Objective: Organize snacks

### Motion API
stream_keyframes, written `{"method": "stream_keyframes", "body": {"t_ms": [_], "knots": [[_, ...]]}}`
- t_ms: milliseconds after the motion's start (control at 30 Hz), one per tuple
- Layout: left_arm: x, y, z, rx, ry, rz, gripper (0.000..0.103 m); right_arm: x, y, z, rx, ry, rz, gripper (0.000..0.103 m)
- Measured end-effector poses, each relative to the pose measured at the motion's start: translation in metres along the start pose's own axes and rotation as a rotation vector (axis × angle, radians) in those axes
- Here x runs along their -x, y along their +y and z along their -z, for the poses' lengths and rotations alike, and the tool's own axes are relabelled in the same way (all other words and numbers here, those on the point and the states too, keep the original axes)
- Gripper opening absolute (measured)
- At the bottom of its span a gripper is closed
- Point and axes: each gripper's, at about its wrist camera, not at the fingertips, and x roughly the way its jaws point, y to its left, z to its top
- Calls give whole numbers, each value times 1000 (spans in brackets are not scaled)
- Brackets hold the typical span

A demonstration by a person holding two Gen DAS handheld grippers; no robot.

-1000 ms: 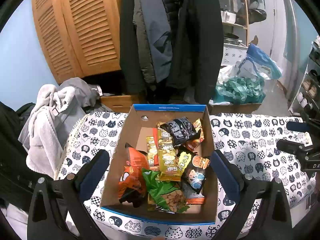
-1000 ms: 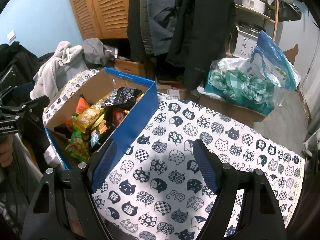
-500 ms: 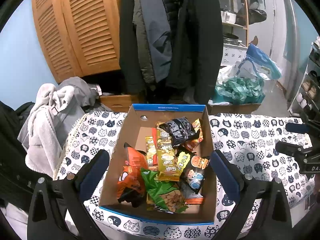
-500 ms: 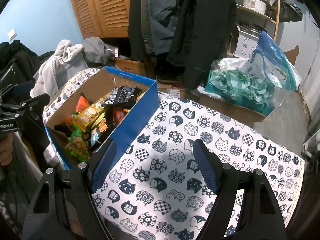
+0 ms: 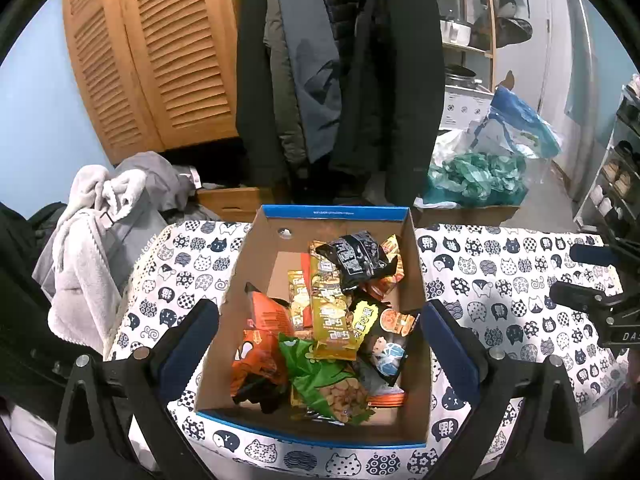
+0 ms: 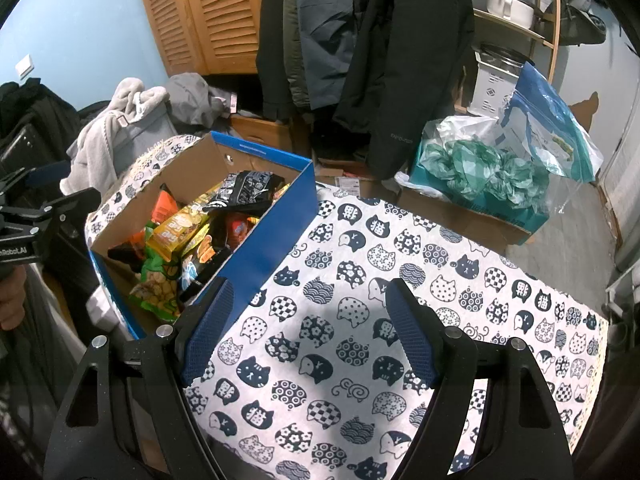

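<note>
— Where do things stand?

— Your left gripper (image 5: 320, 344) hangs wide and empty over the box (image 5: 416, 304); your right gripper (image 6: 308, 332) is wide and empty over bare table (image 6: 440, 264), just right of the box.

— And the snacks (image 5: 332, 320)?

— All heaped in the box's right half. Drop onto one top packet, I'd say the black one (image 5: 356, 258), and pinch its flat edge, not the pile.

The left gripper (image 5: 320, 328) hangs above the box (image 5: 256, 264), jaws wide apart, holding nothing. The right gripper (image 6: 310, 320), beside the box, gapes empty too.
</note>
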Motion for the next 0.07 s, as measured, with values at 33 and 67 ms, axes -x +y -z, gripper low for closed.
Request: {"method": "stream_keyframes", "body": {"t_ms": [33,67], "knots": [[0,0,0,0,1,-2,102,0,-1,1,1,0,0,78],[0,0,0,2,4,-5,102,0,-1,1,2,1,0,78]]}}
